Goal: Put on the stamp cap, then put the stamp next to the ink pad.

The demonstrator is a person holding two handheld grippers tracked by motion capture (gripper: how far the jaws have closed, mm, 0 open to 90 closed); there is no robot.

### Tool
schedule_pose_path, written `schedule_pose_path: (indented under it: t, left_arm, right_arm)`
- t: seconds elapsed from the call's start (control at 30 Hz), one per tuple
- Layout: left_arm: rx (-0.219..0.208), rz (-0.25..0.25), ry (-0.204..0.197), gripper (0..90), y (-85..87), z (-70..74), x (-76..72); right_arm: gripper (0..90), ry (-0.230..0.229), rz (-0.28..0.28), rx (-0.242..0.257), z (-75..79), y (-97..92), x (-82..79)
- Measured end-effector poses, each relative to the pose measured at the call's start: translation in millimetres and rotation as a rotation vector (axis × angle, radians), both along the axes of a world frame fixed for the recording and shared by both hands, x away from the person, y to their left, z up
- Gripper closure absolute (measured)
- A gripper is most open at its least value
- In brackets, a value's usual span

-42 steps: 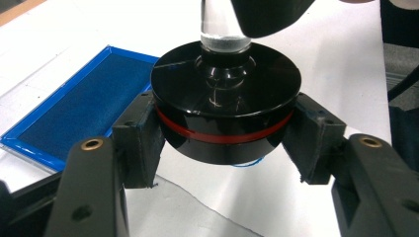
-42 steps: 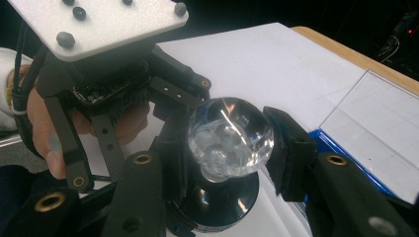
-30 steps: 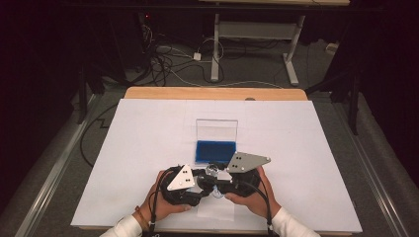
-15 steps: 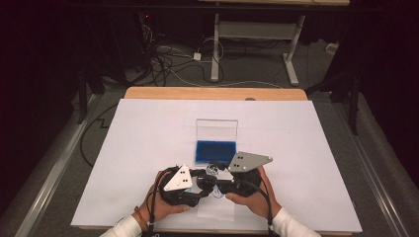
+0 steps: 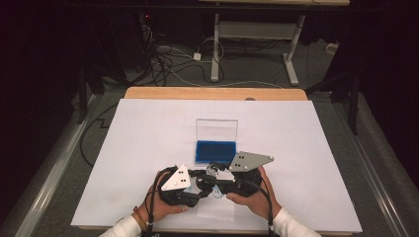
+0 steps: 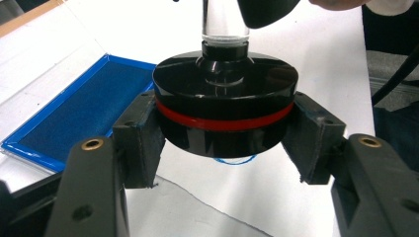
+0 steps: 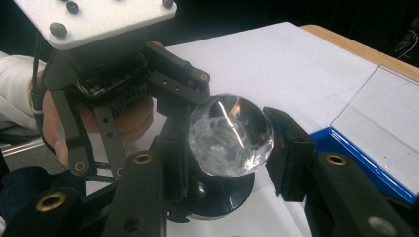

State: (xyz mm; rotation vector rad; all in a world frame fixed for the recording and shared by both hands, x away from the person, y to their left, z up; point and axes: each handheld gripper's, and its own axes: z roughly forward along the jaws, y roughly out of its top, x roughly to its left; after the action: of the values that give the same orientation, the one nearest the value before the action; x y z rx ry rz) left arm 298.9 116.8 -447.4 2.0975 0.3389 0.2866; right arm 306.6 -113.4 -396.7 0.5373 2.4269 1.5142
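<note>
We hold the left hand-held gripper point(image 6: 225, 148) with its two pads pinching the sides of a round black base point(image 6: 226, 111) that carries a red band around its middle; the base hangs just above the white surface point(image 6: 316, 59), with a thin blue mark showing under it. A clear stem rises from the top of the base. We hold the right hand-held gripper point(image 7: 230, 140) with its pads pressed on either side of the clear glass knob point(image 7: 230, 134) that tops that stem, so both of us grip the same stamp-like piece, one low and one high. In the high view our two hands meet near the front edge of the surface, the left hand-held gripper point(image 5: 195, 185) and the right hand-held gripper point(image 5: 217, 173) touching the piece between them. Just beyond them lies an open blue ink pad point(image 5: 215, 151), its clear lid point(image 5: 216, 130) folded back away from us.
</note>
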Motion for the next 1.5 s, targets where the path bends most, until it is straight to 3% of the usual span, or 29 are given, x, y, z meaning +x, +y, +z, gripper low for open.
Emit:
schedule_pose_path:
  t: [0.2, 0.33, 0.83, 1.27, 1.5]
  left_arm:
    - [-0.008, -0.004, -0.003, 36.5, 1.6, 1.0, -0.3]
    - [0.014, -0.004, -0.018, 36.4, 1.5, 2.8, 0.2]
    - [0.044, -0.004, -0.008, 36.2, -0.6, -0.8, 1.2]
    - [0.054, 0.010, -0.025, 35.6, -1.5, -2.5, -0.8]
    - [0.073, 0.029, -0.019, 29.3, -3.1, -5.8, -0.1]
  right_arm:
    - [57.3, 0.008, 0.002, 0.008, -0.5, -1.2, -0.4]
    - [57.3, 0.009, 0.000, 0.016, -0.6, -1.7, -0.1]
    - [57.2, -0.003, -0.004, -0.022, -3.4, 1.7, -1.5]
    - [57.2, 0.000, -0.002, -0.028, -4.0, 2.2, -1.7]
    - [57.2, -0.012, -0.002, -0.036, -4.7, 2.0, -2.4]
